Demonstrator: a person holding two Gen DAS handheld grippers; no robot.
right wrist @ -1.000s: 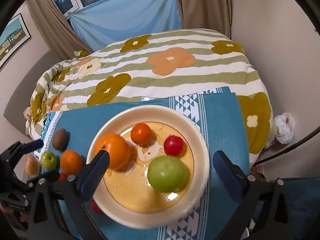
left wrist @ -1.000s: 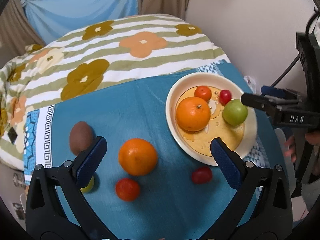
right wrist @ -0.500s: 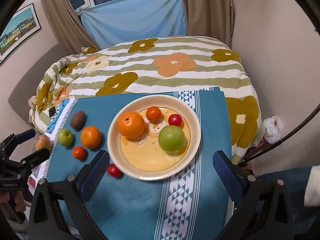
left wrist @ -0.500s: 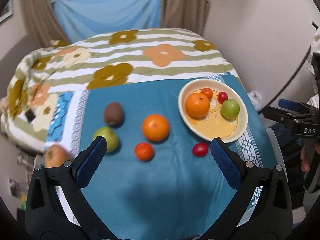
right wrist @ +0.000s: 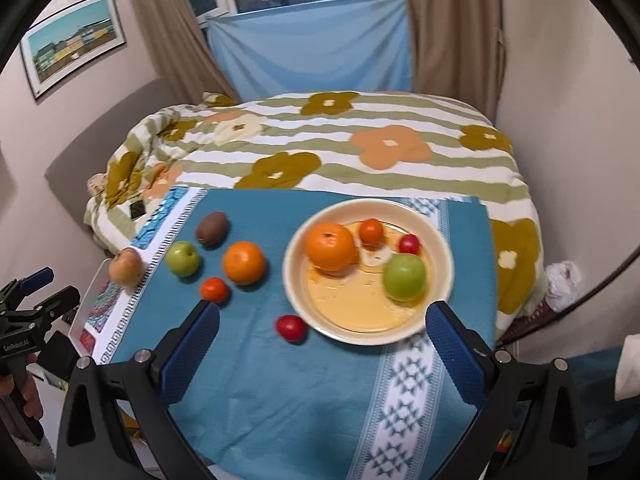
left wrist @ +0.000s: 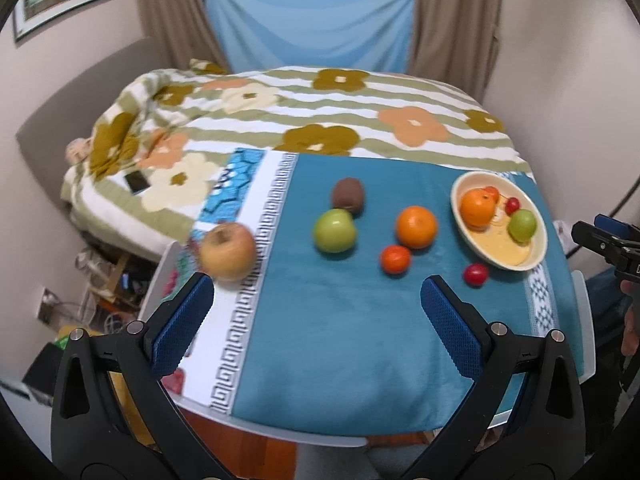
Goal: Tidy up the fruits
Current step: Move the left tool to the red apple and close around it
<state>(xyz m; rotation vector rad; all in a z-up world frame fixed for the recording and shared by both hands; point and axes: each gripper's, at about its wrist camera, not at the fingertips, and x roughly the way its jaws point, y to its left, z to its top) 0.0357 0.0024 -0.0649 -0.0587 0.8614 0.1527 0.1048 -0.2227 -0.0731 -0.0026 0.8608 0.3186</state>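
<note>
Left gripper point(left wrist: 316, 304): jaws spread wide, nothing between them, held above the near edge of the teal cloth point(left wrist: 340, 340).
Yellow-red apple point(left wrist: 228, 252): far left, on the cloth's white patterned border, close to the table's left edge.
Green apple point(left wrist: 334, 230): right of it, just beside the brown kiwi point(left wrist: 348, 195) on its far side.
Large orange point(left wrist: 416, 227): mid-cloth, with a small orange point(left wrist: 395, 259) just near-left of it.
Open room: a bare stretch of cloth runs along the whole near edge.
Red fruit point(right wrist: 292, 328): loose on the cloth, just off the plate's near-left rim.
Plate point(right wrist: 442, 256): right side, holding an orange, a small orange, a red fruit and a green apple; its near half is bare.
Right gripper point(right wrist: 322, 336): jaws wide apart, empty, over the plate's near rim.
</note>
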